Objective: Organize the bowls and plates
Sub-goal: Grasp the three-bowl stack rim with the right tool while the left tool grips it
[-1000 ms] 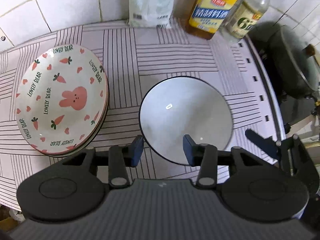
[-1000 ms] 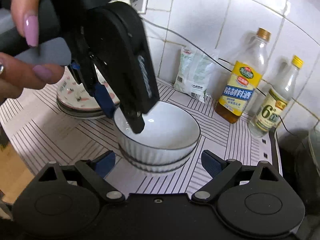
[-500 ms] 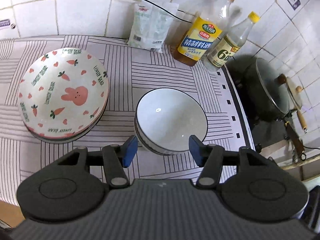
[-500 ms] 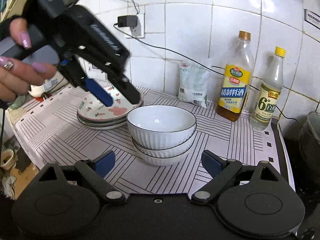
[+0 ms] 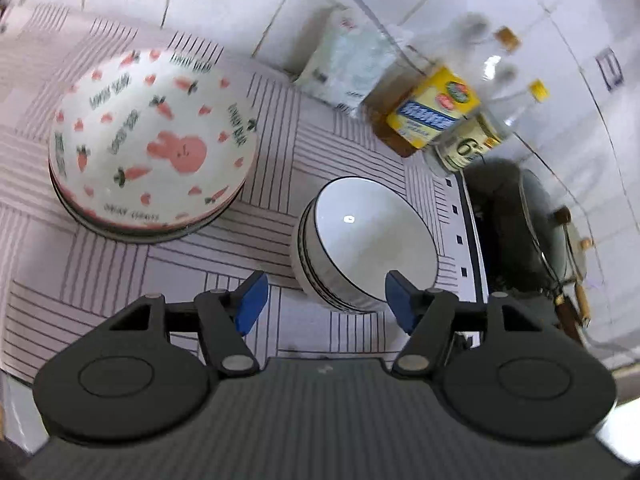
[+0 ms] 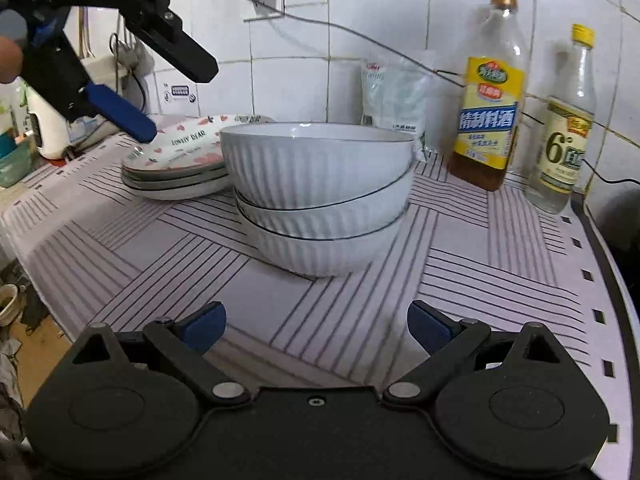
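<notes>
1. Seemingly at the close of the stacking step: three white bowls [image 6: 320, 196] nested on the striped cloth [image 6: 500, 280], carrot-print plates [image 6: 180, 160] piled just beside, to their left
2. Left gripper [image 5: 322, 300] raised above the counter, blue pads spread wide, holding nothing
3. Right gripper [image 6: 316, 326] low and near the bowl stack, likewise wide open and empty
4. Probably nothing left to gather; next move, if any, calls for nudging the slightly tilted top bowl level, with a gentle touch on its rim
5. Bowls: glazed ceramic, ribbed outside, smooth inside, thin dark line at each rim; likely slippery and heavy as a stack
6. Plates: shallow, glossy, pink rabbit at the centre [image 5: 176, 150]
7. Glass bottles [image 6: 488, 92] and a plastic bag [image 6: 394, 96] by the tiled wall, well apart from both stacks
</notes>
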A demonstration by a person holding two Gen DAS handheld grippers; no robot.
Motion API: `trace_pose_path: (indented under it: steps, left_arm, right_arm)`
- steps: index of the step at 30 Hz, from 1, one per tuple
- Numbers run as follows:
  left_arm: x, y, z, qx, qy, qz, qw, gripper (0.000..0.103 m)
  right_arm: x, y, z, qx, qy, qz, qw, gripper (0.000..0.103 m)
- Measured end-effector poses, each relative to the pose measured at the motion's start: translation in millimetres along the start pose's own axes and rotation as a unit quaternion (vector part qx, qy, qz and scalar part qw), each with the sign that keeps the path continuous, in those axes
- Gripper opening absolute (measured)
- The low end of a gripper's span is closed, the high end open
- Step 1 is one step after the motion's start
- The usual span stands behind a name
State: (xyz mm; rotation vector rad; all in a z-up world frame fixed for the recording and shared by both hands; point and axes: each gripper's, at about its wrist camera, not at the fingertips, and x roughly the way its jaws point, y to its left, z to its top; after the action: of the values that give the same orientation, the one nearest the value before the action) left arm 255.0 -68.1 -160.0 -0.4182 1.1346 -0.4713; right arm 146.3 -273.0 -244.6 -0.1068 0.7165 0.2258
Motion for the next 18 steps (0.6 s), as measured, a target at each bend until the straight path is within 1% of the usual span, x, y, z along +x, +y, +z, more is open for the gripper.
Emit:
trace_pose_path:
  steps: [2,5,6,7,8,10,12,13,15,16,18]
  left_arm:
    - [9.9,4.1,2.8,-0.013,0.003,-0.003,0.9999,0.065]
    - [35.8,6.2,7.8,-0.025,0.029,-0.005,0.9992,0.066]
    - [46.1,5.4,9.0,-0.025,0.037,0.004,0.9990,0.066]
    - [53.0,2.8,10.0,-0.010,0.040,0.006,0.9991,0.067]
    - [60.5,-1.0,9.8,0.019,0.039,0.009,0.9990,0.067]
    - [70.1,-4.6,9.4,0.044,0.027,0.026,0.9983,0.067]
    - [80.0,-3.2,11.5,0.049,0.035,0.012,0.9981,0.066]
    - [85.6,-2.8,12.3,0.051,0.039,0.012,0.9979,0.065]
    - [92.3,-4.5,12.1,0.066,0.033,0.026,0.9969,0.066]
    - [94.3,-6.3,11.1,0.078,0.026,0.026,0.9963,0.065]
    - [96.2,-9.2,11.0,0.084,0.020,0.026,0.9960,0.064]
  right_arm:
    - [11.1,2.3,3.4,0.012,-0.010,-0.003,1.000,0.099]
    - [24.0,1.3,8.5,0.038,-0.018,-0.007,0.999,0.099]
    - [27.7,1.1,10.7,0.043,-0.022,-0.006,0.999,0.099]
    - [29.9,0.6,12.2,0.045,-0.026,-0.006,0.999,0.099]
    - [33.0,0.3,14.3,0.048,-0.032,-0.006,0.998,0.099]
    - [38.4,-3.1,18.9,0.057,-0.037,-0.010,0.998,0.100]
    - [44.4,-6.8,23.0,0.059,-0.037,0.001,0.998,0.102]
    - [46.9,-7.7,23.9,0.058,-0.036,0.003,0.998,0.103]
    - [50.8,-7.8,25.0,0.057,-0.033,0.007,0.998,0.103]
    - [52.7,-8.7,25.7,0.059,-0.030,0.010,0.998,0.103]
    - [55.8,-10.6,28.5,0.061,-0.023,0.016,0.998,0.103]
